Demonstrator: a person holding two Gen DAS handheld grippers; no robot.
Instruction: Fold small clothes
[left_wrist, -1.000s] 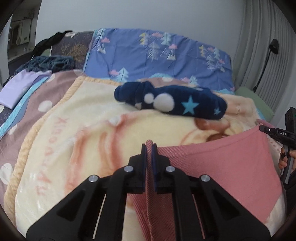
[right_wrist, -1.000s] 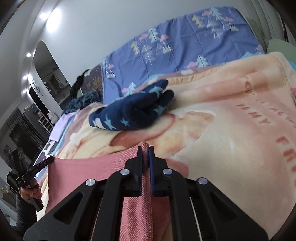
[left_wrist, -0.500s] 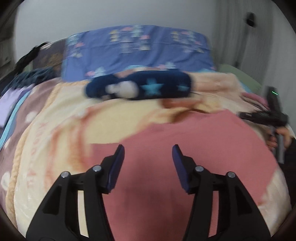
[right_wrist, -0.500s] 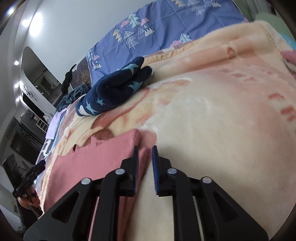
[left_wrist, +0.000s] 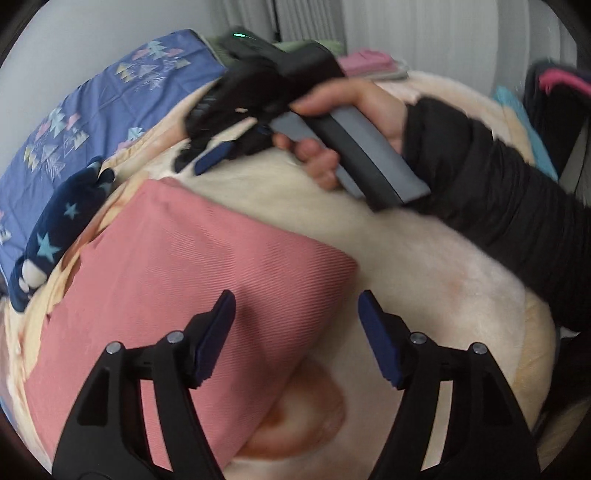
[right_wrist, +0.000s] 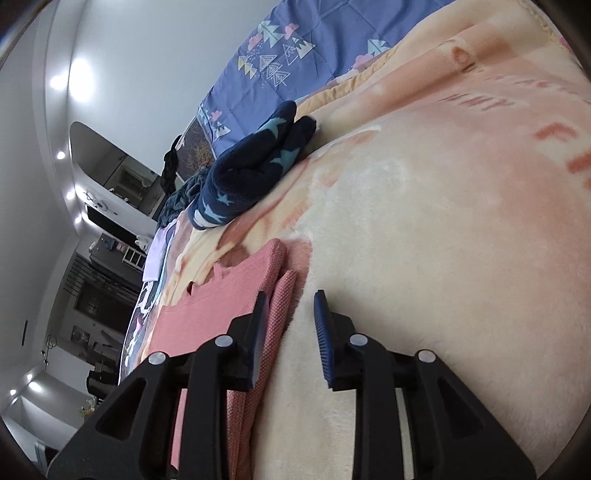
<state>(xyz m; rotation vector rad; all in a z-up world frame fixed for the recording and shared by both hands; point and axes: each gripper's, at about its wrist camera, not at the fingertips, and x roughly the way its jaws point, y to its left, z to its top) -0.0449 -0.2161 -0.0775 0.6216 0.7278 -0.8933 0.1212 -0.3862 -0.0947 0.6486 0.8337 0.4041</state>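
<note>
The left gripper (left_wrist: 295, 321), at the bottom centre of the left wrist view, has its blue-padded fingers (left_wrist: 218, 334) spread wide and released, with nothing between them; they hang over the lower right corner of the pink cloth (left_wrist: 177, 280). That cloth lies flat in a folded rectangle across the left and middle of the frame on the cream blanket (left_wrist: 406, 288). In the right wrist view, the right gripper (right_wrist: 290, 325) at bottom centre is likewise parted and grasps nothing; the layered edge of the pink cloth (right_wrist: 236, 295) runs just beside its left finger, at centre left. In the left view's upper centre, the person's right hand (left_wrist: 354, 122) grips that tool's handle. A navy star-patterned garment (left_wrist: 55, 229) lies at the left edge, beyond the pink cloth, and a blue tree-print quilt (left_wrist: 92, 122) fills the upper left.
</note>
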